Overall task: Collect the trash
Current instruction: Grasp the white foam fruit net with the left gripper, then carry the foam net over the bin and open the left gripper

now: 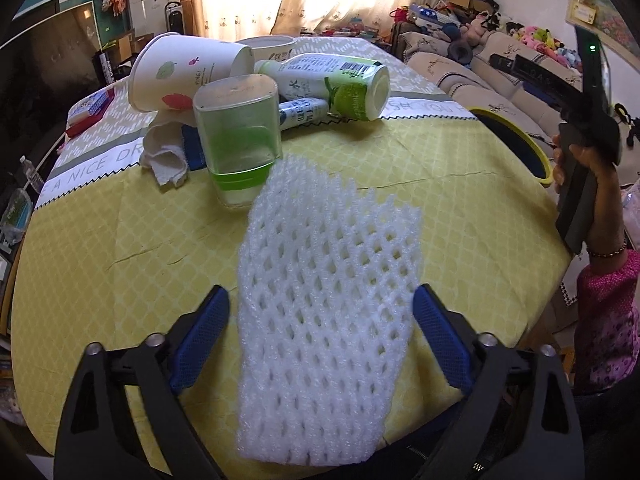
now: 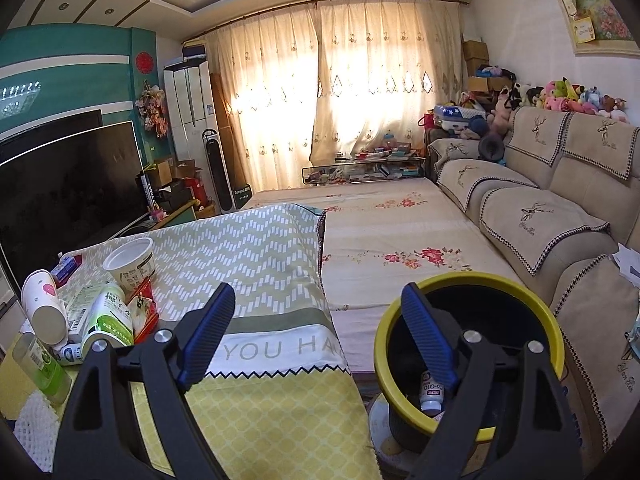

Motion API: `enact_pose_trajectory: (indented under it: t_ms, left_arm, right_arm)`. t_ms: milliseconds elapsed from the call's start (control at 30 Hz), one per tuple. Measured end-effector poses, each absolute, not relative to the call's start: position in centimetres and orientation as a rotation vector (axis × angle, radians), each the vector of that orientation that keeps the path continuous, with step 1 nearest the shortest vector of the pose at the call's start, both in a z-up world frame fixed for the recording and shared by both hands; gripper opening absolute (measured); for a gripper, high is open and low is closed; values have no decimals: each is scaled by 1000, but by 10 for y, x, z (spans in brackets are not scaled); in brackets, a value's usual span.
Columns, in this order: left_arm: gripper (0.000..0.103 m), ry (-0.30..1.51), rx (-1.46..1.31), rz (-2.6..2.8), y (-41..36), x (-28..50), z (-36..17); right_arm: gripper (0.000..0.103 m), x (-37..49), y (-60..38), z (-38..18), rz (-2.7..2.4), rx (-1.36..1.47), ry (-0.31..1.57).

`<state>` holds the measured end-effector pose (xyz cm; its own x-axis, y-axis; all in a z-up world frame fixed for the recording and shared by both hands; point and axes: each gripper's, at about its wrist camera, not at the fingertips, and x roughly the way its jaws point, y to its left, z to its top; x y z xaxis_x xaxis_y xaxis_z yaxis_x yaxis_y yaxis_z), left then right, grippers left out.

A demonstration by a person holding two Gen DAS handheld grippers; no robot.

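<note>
Left gripper (image 1: 320,304): blue-padded jaws stand apart, straddling a white foam mesh fruit sleeve (image 1: 324,312) that lies flat on the yellow patterned tablecloth (image 1: 120,240) at the near edge; whether the pads touch the sleeve cannot be told.

Beyond the sleeve, centre-left, stands a clear plastic container with a green band (image 1: 240,136). Behind it lie a white paper cup with fruit prints (image 1: 180,72), a green-and-white plastic bottle (image 1: 340,84) and a crumpled white tissue (image 1: 168,156).

Right gripper (image 2: 320,308): jaws apart, nothing between them, held over the table's right edge.

Below it on the right stands a yellow-rimmed black bin (image 2: 400,396) containing a small white pill bottle (image 2: 432,396).
</note>
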<state>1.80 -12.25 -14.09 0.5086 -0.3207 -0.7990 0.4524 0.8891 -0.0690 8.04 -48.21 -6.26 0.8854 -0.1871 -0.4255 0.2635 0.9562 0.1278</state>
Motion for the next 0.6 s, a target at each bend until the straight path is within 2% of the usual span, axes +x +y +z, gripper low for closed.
enact_pose_trajectory:
  t_ms: [133, 167, 200, 233, 267, 600]
  left_arm:
    - [53, 912, 126, -508, -120, 16, -137]
    - [40, 903, 120, -517, -119, 16, -136]
    - [22, 893, 117, -538, -119, 15, -134]
    - [20, 887, 115, -554, -119, 14, -133]
    - [14, 880, 116, -568, -119, 13, -131]
    - [13, 806, 150, -642, -140, 14, -106]
  right_arm:
    - [80, 81, -483, -63, -240, 190, 424]
    - [80, 80, -483, -63, -240, 191, 423]
    - [80, 80, -483, -63, -240, 192, 423]
    - [80, 80, -483, -63, -240, 191, 424]
    - [80, 80, -483, -63, -240, 191, 425]
    - [80, 66, -491, -59, -259, 223, 378]
